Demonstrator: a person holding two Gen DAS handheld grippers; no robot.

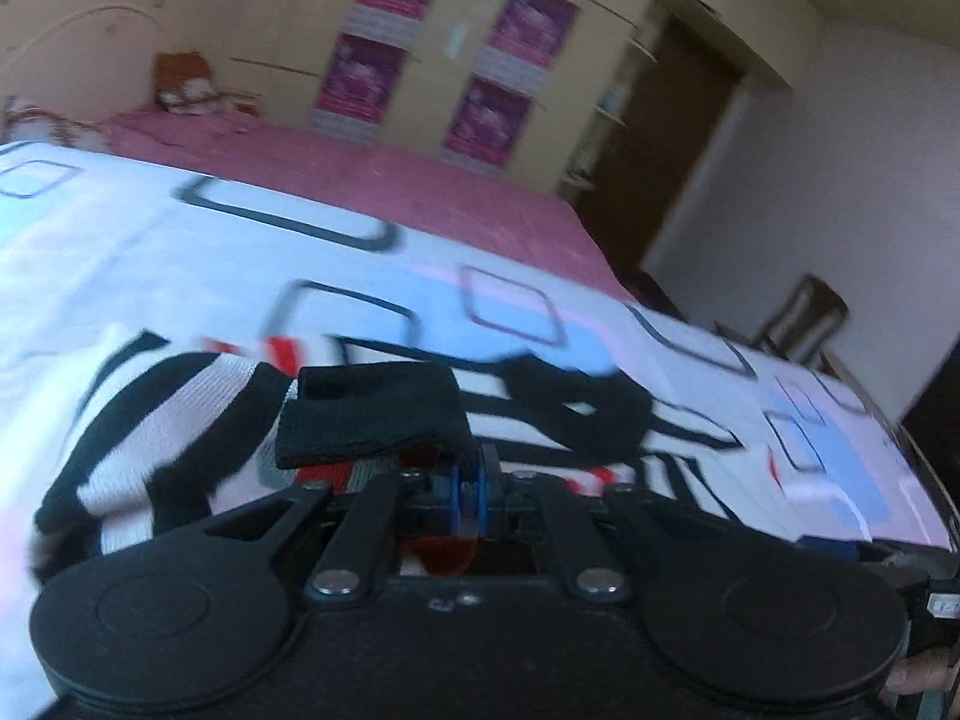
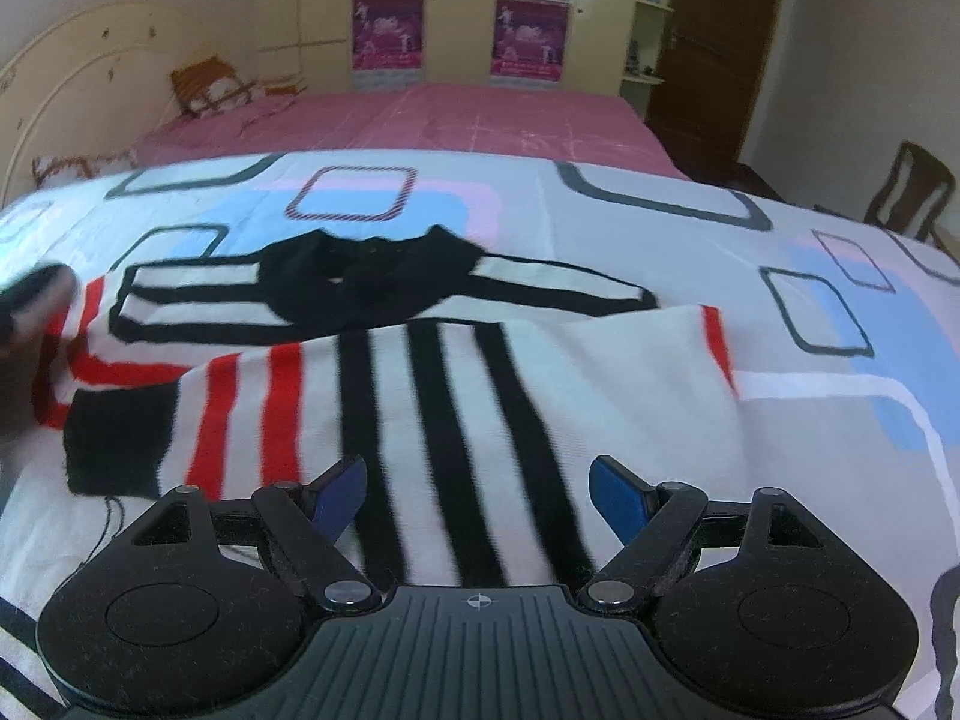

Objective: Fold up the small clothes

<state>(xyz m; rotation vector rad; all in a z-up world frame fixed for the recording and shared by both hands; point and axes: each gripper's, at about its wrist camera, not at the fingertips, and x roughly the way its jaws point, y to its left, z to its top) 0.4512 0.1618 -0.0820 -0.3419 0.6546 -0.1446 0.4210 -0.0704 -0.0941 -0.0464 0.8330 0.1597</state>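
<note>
sweater (image 2: 456,396), a small striped knit, lies half folded on the patterned bedsheet (image 2: 840,312), just ahead of the right gripper (image 2: 477,492), whose blue fingers (image 2: 618,501) stand wide apart over it, holding nothing. left gripper (image 1: 471,480) is pinched tight on the black cuff (image 1: 372,414). it looks soft, light and floppy; hems and cuffs seem the best grips. the bed leaves open room all round, with the wardrobe (image 2: 462,12) far behind.

Left gripper (image 1: 471,480) jaws pinched together — right gripper (image 2: 478,495) jaws spread wide.
</note>
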